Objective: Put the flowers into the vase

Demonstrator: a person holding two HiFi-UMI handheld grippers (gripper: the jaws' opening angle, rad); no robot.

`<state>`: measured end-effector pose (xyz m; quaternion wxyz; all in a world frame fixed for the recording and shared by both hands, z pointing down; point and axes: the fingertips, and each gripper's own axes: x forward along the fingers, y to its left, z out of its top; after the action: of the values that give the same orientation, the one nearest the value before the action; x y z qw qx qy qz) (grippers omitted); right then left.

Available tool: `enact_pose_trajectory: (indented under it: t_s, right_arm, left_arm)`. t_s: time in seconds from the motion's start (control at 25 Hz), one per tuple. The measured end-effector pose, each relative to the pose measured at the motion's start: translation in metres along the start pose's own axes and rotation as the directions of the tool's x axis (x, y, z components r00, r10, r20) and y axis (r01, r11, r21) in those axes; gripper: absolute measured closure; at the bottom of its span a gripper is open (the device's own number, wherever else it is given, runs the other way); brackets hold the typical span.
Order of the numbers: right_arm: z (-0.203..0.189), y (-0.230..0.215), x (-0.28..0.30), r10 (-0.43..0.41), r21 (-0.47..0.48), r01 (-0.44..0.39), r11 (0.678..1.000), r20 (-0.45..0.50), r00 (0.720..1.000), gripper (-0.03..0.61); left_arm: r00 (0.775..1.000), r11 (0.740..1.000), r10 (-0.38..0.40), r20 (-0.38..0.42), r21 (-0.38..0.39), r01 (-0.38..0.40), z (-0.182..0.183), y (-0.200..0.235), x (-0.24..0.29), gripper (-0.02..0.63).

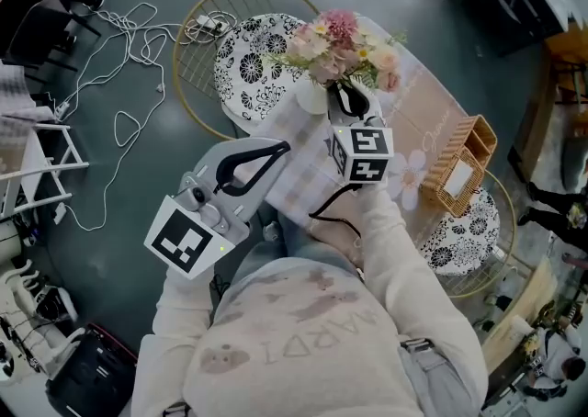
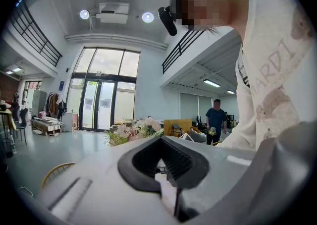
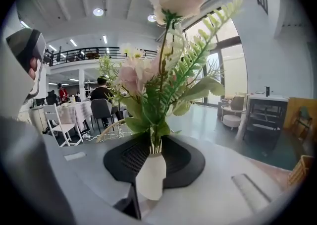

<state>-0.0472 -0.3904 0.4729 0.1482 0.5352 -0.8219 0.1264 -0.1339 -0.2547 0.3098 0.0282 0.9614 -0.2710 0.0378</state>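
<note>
A bunch of pink and cream flowers [image 1: 338, 43] with green fern stands in a small white vase [image 1: 310, 97] on the table. My right gripper [image 1: 346, 92] is shut and lies close against the vase's right side, under the blooms. In the right gripper view the vase [image 3: 150, 175] and its stems [image 3: 156, 142] rise in front of the black pads [image 3: 185, 162], and nothing shows between the jaws. My left gripper [image 1: 278, 151] is shut and empty, held near the person's chest, left of the table. From it the flowers [image 2: 132, 132] appear small and far off.
The table [image 1: 432, 117] has a pale pink cloth, with a wicker basket [image 1: 461, 165] at its right edge. Round chairs with patterned cushions [image 1: 257, 55] [image 1: 467, 233] stand on both sides. White cables [image 1: 129, 48] trail on the dark floor. A person [image 2: 216, 120] stands far back.
</note>
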Motion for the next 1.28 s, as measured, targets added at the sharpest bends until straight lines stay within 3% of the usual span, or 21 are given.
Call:
enact_pose_trajectory:
  t_s: [0.16, 0.4, 1.0, 1.2, 1.28]
  right_arm:
    - [0.003, 0.004, 0.0, 0.009, 0.049, -0.009, 0.999, -0.011, 1.0, 0.466]
    - [-0.001, 0.005, -0.001, -0.006, 0.012, 0.006, 1.0, -0.025, 1.0, 0.466]
    - [-0.024, 0.007, -0.015, -0.019, 0.079, 0.025, 0.997, -0.082, 0.996, 0.457]
    - [-0.033, 0.014, -0.03, 0.016, 0.137, -0.004, 0.991, -0.081, 0.997, 0.46]
    - [-0.031, 0.021, -0.04, 0.04, 0.152, -0.031, 0.988, -0.056, 0.998, 0.491]
  left_arm:
    - [1.0, 1.0, -0.003, 0.003, -0.001, 0.003, 0.001, 0.0, 0.0, 0.613]
    - [1.0, 1.0, 0.0, 0.018, -0.002, 0.0, 0.005, 0.002, 0.003, 0.613]
    - [0.999, 1.0, -0.005, 0.034, 0.02, 0.005, 0.013, -0.001, 0.006, 0.613]
    - [0.999, 1.0, -0.006, 0.04, 0.03, 0.004, 0.018, -0.006, 0.003, 0.613]
    - [0.999, 0.999, -0.007, 0.046, 0.037, 0.005, 0.02, -0.008, 0.002, 0.613]
